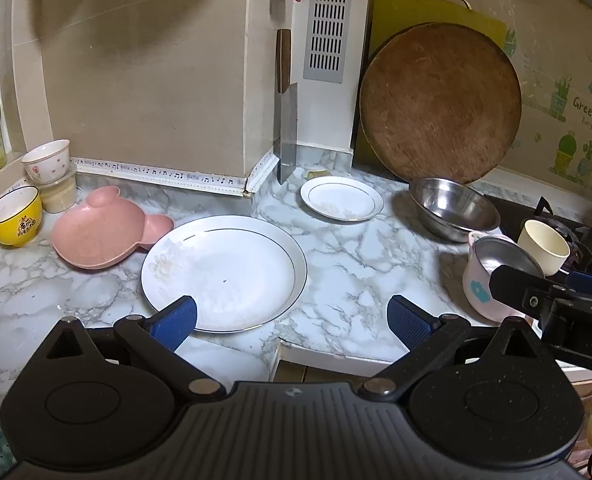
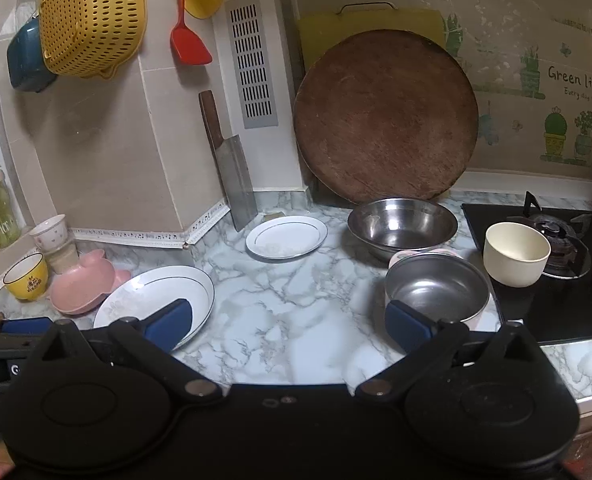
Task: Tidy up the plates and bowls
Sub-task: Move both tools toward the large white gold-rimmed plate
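Observation:
On the marble counter lies a large white plate (image 1: pixel 224 272) (image 2: pixel 156 300), with a small white plate (image 1: pixel 341 199) (image 2: pixel 286 237) farther back. A pink bear-shaped bowl (image 1: pixel 104 232) (image 2: pixel 86 284) and a yellow bowl (image 1: pixel 14 216) (image 2: pixel 26 276) stand to the left. A wide steel bowl (image 1: pixel 453 208) (image 2: pixel 401 226), a steel-lined pink bowl (image 1: pixel 491 276) (image 2: pixel 435 288) and a cream bowl (image 1: pixel 543 246) (image 2: pixel 515 254) are on the right. My left gripper (image 1: pixel 292 322) hovers open at the big plate's near rim, holding nothing. My right gripper (image 2: pixel 288 326) is open and holds nothing, its right finger in front of the steel-lined bowl.
A cleaver (image 2: pixel 232 164) and a round wooden board (image 2: pixel 385 116) lean on the back wall. A black gas hob (image 2: pixel 551 264) fills the right side. A floral cup (image 1: pixel 47 162) sits on a tub at the left. The counter edge steps in just below the grippers.

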